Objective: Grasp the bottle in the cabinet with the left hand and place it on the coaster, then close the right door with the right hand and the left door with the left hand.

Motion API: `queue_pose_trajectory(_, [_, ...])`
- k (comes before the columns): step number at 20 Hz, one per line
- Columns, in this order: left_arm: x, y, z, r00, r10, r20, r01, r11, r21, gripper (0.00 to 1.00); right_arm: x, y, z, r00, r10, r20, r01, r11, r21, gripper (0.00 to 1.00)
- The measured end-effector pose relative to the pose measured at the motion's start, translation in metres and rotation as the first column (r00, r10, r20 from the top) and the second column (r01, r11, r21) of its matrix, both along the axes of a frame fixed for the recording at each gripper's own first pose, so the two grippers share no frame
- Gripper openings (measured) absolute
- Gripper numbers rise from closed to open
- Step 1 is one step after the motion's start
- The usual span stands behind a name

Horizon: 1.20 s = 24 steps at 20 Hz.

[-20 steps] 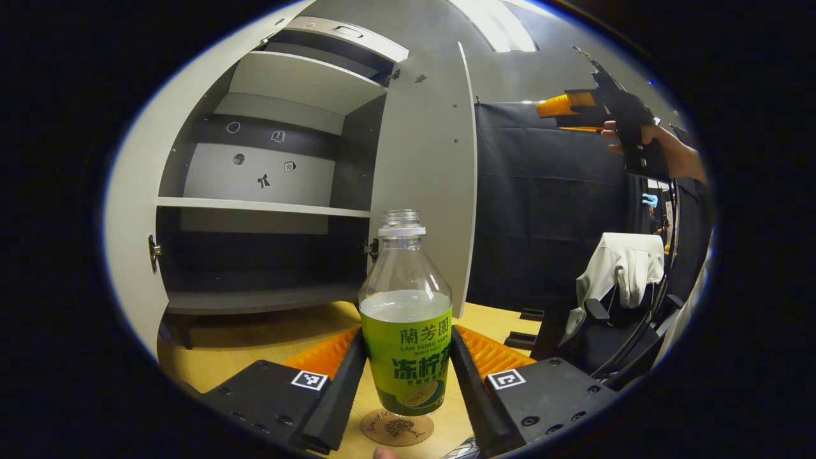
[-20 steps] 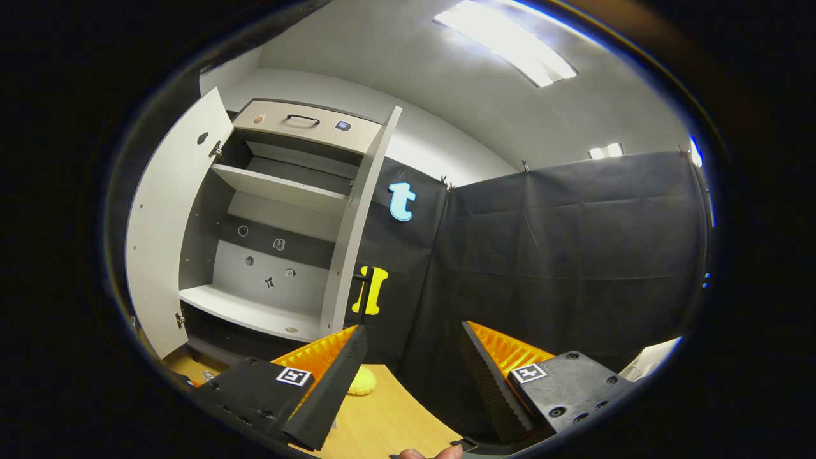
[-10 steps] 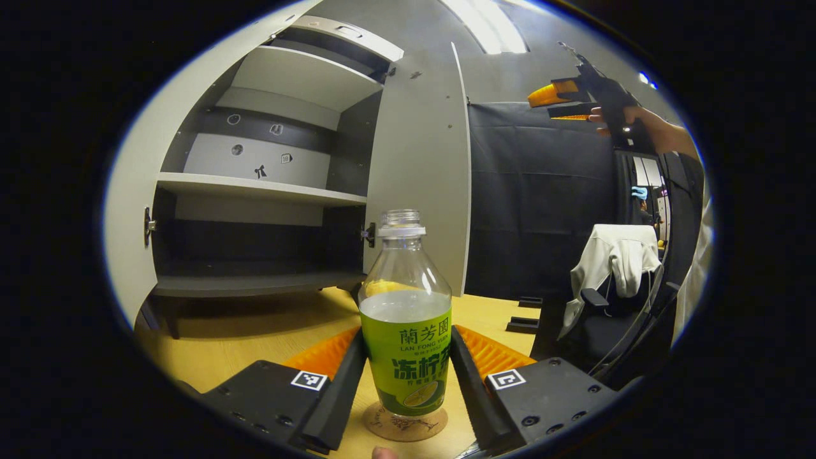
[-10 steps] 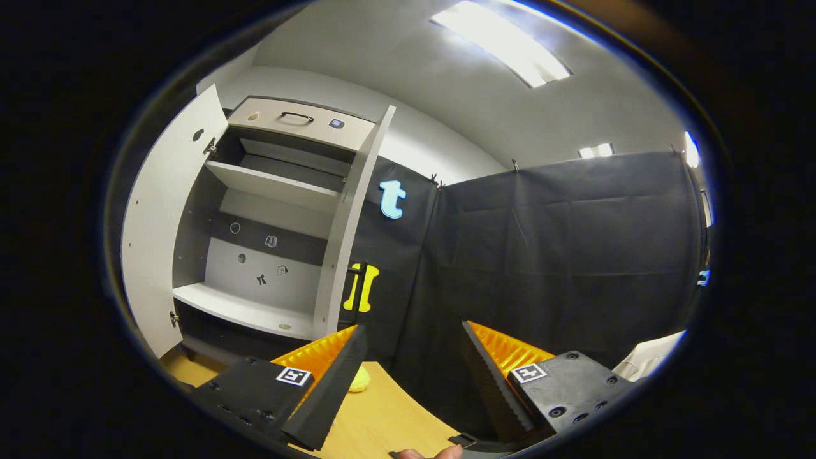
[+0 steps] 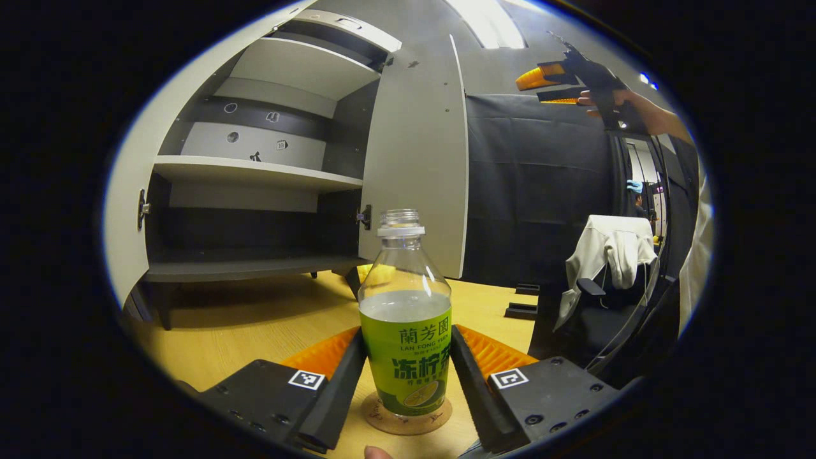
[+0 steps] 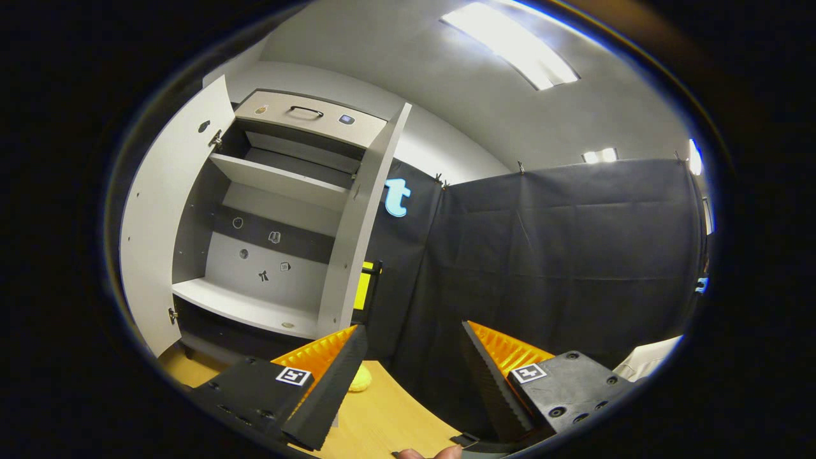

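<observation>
Left tongs point(image 5: 407, 376) around bottle point(image 5: 405, 319)

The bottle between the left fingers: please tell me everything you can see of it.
The clear plastic bottle with a green label stands upright on the round cork coaster, on the wooden table. It has no cap and is roughly half full of clear liquid. The left gripper has a finger against each side of its label.

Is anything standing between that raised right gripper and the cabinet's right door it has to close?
Nothing visible does. The right gripper is open and holds nothing, and between it and the right door there is open air above the table.
</observation>
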State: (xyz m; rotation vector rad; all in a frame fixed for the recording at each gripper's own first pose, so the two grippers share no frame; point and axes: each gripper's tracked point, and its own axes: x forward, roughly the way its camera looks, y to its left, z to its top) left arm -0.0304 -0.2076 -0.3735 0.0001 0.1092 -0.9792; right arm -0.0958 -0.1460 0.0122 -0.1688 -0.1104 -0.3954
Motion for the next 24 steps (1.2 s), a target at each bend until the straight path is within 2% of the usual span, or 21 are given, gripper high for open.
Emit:
queue_pose_trajectory(4, [-0.003,0.004,-0.003,1.000,0.000,-0.029,0.000,1.000,-0.021,0.84,0.001,0.000,-0.002,1.000,0.002,-0.006,-0.002,1.000,-0.003,0.97])
queue_pose_trajectory(7, [-0.008,0.006,-0.013,0.998,0.014,-0.057,-0.014,1.000,-0.008,0.96,0.003,0.001,-0.006,1.000,0.008,-0.012,-0.008,1.000,0.019,0.97])
queue_pose_trajectory(13, [-0.036,0.018,-0.016,0.995,0.034,-0.093,-0.032,0.999,0.027,0.96,0.024,-0.009,-0.017,0.998,0.045,-0.049,-0.037,0.988,0.147,0.97])
queue_pose_trajectory(15, [-0.049,0.031,-0.005,0.992,0.069,-0.108,-0.065,0.997,0.045,0.96,0.037,-0.015,-0.018,0.996,0.076,-0.054,-0.064,0.981,0.185,0.97])
queue_pose_trajectory(17, [-0.054,0.051,0.023,0.982,0.156,-0.108,-0.151,0.987,0.048,0.96,0.056,-0.019,-0.018,0.990,0.129,-0.057,-0.114,0.969,0.222,0.97])
queue_pose_trajectory(19, [-0.053,0.075,0.064,0.954,0.280,-0.103,-0.278,0.960,0.035,0.95,0.077,-0.029,-0.018,0.985,0.163,-0.053,-0.145,0.959,0.243,0.98])
queue_pose_trajectory(20, [-0.051,0.089,0.086,0.932,0.349,-0.102,-0.348,0.937,0.023,0.95,0.086,-0.035,-0.018,0.983,0.175,-0.053,-0.156,0.956,0.249,0.97])
queue_pose_trajectory(22, [-0.047,0.115,0.134,0.871,0.483,-0.093,-0.486,0.874,-0.016,0.96,0.104,-0.045,-0.015,0.980,0.196,-0.040,-0.179,0.948,0.262,0.97])
queue_pose_trajectory(24, [-0.044,0.141,0.181,0.799,0.598,-0.058,-0.601,0.797,-0.061,0.96,0.120,-0.050,-0.013,0.974,0.224,-0.031,-0.209,0.944,0.255,0.97])
